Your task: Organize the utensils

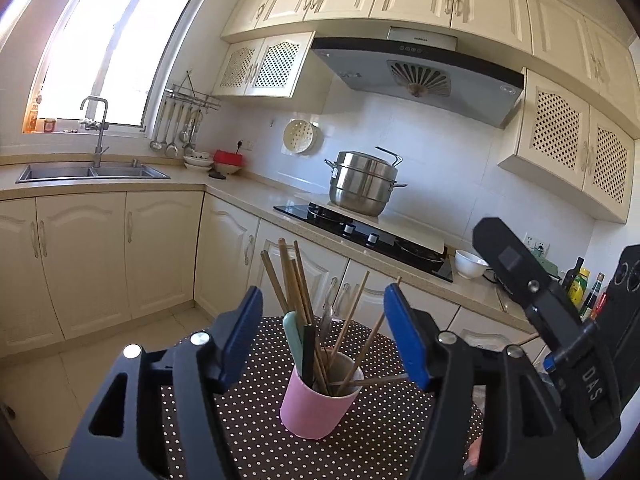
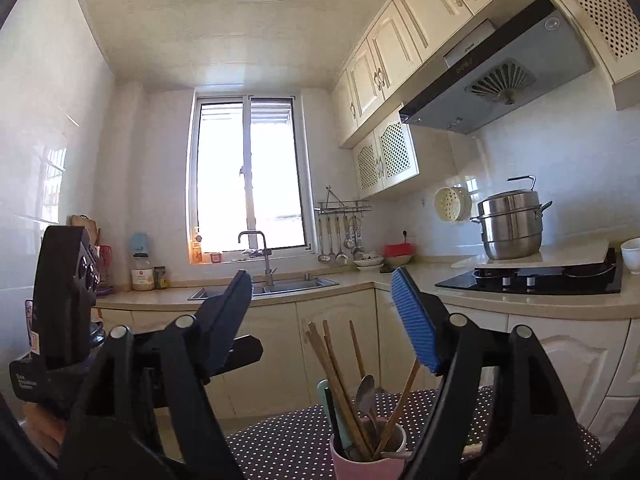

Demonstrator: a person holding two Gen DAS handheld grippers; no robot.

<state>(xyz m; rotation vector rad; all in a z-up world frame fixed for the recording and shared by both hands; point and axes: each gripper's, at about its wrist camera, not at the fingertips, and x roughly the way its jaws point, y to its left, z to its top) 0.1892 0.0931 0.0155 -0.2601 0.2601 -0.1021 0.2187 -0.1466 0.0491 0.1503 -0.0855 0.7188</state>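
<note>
Beyond both tools, a kitchen of cream cabinets [image 1: 120,256] running under a pale countertop [image 1: 248,196], with a range hood [image 1: 420,76] above a black hob [image 1: 360,228]. Ahead of the left gripper [image 1: 323,332] and far off to its left, a steel sink [image 1: 92,171] with a tall faucet [image 1: 98,128] under the bright window [image 1: 108,44]; straight ahead and well beyond the fingertips, a stacked steel steamer pot [image 1: 364,182] on the hob. Directly below and between the blue pads [image 1: 404,336] of the left gripper, a dotted tablecloth [image 1: 248,420] carrying a pink cup [image 1: 316,404], upright, clear of both pads. Left gripper spread wide, gripping nothing. Right gripper [image 2: 322,312] likewise spread wide and empty, hovering above the same pink cup [image 2: 360,464], which sits low between its fingers. Standing in the cup, fanned out and leaning on the rim: wooden chopsticks [image 1: 296,280], a pale green handle [image 1: 292,332], a dark handle [image 1: 309,352], and a metal spoon [image 2: 366,390]. One chopstick [image 1: 372,380] lying nearly flat across the rim toward the left gripper's right pad. To the right of the left gripper, near its finger, the black body of the right gripper; farther right on the counter, a white bowl [image 1: 470,263] and a few bottles [image 1: 584,284].
</note>
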